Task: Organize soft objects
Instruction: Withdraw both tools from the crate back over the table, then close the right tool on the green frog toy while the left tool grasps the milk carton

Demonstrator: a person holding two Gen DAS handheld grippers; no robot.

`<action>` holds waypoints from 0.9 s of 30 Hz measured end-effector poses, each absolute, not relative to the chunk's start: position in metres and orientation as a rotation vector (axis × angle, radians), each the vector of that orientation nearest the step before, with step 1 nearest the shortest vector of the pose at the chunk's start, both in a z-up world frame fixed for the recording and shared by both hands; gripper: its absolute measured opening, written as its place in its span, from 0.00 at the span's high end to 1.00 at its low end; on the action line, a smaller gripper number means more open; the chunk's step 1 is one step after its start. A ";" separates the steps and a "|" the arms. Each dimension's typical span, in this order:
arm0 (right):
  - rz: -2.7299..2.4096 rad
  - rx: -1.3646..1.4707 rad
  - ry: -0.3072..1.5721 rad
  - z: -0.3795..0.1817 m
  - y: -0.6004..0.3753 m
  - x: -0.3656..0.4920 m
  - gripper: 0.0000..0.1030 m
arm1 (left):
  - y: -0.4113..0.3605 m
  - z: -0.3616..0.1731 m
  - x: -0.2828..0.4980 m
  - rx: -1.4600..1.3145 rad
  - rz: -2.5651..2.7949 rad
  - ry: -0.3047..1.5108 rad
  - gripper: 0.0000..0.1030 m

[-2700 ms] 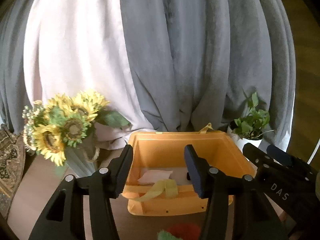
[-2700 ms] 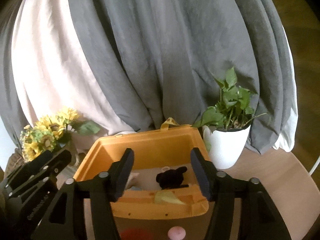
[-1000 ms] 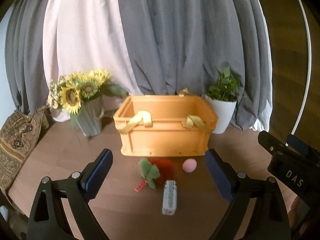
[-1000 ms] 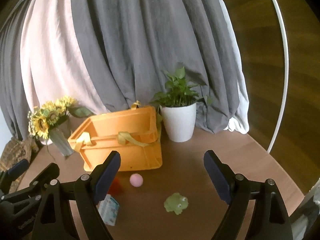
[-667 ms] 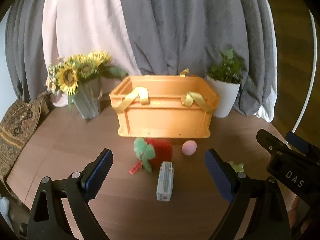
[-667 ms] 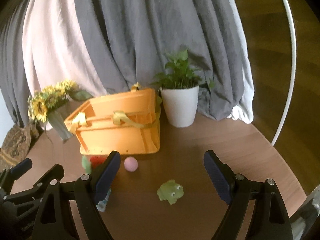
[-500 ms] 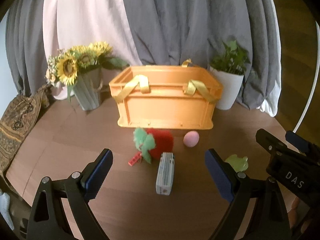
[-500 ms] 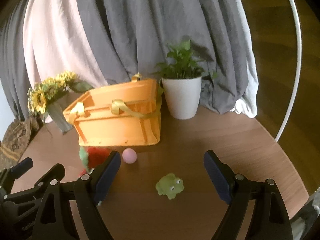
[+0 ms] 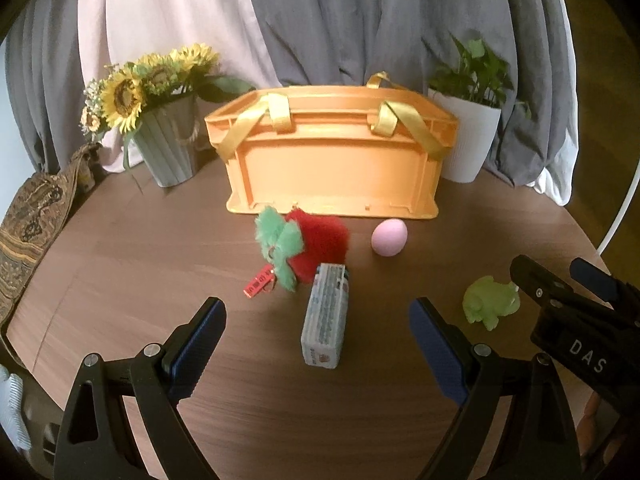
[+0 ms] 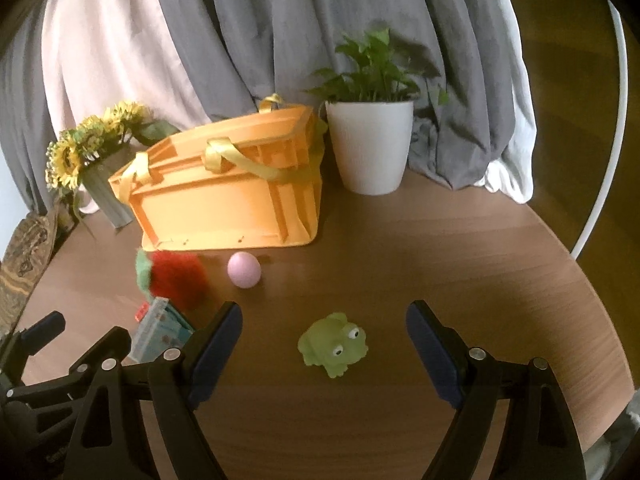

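Both tongs spread wide, nothing held; left tongs (image 9: 316, 334) sit nearer the camera than the tissue pack (image 9: 326, 314), right tongs (image 10: 324, 338) straddle the green frog (image 10: 333, 344) without touching; orange crate (image 9: 332, 160) is the landmark on the worktop (image 9: 120, 264): red plush strawberry (image 9: 316, 246) and pink egg (image 9: 389, 237) just in front of it, frog further front and right; sunflower vase (image 9: 170, 148) left of crate, potted plant (image 10: 370, 146) right.

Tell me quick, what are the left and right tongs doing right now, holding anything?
Left tongs: open, empty, the packet lying ahead between the jaws.
Right tongs: open, empty, the frog lying between the jaws, untouched.
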State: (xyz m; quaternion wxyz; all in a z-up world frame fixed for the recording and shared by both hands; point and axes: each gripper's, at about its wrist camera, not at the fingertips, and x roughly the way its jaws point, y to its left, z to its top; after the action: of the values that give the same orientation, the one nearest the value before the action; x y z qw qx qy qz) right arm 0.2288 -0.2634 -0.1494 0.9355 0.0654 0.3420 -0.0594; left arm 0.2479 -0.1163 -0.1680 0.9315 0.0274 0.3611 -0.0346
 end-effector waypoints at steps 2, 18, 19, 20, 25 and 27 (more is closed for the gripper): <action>-0.120 0.136 0.711 -0.155 -0.265 0.231 0.18 | -0.118 -0.173 0.250 0.059 -0.072 0.753 0.09; -0.121 0.165 0.794 -0.194 -0.274 0.248 0.28 | -0.125 -0.205 0.264 0.075 -0.063 0.800 0.11; -0.124 0.170 0.797 -0.195 -0.275 0.249 0.29 | -0.125 -0.205 0.264 0.074 -0.064 0.802 0.12; -0.123 0.173 0.799 -0.197 -0.275 0.249 0.30 | -0.125 -0.206 0.265 0.073 -0.064 0.805 0.12; -0.132 0.184 0.805 -0.203 -0.277 0.252 0.36 | -0.128 -0.212 0.268 0.069 -0.067 0.812 0.13; -0.132 0.186 0.807 -0.205 -0.279 0.253 0.37 | -0.128 -0.213 0.268 0.068 -0.069 0.814 0.15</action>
State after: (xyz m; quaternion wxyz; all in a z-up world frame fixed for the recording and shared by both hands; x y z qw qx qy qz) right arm 0.2529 -0.2785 -0.2048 0.9134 0.0904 0.3917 -0.0641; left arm 0.2680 -0.1279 -0.2128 0.9172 0.0330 0.3956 -0.0335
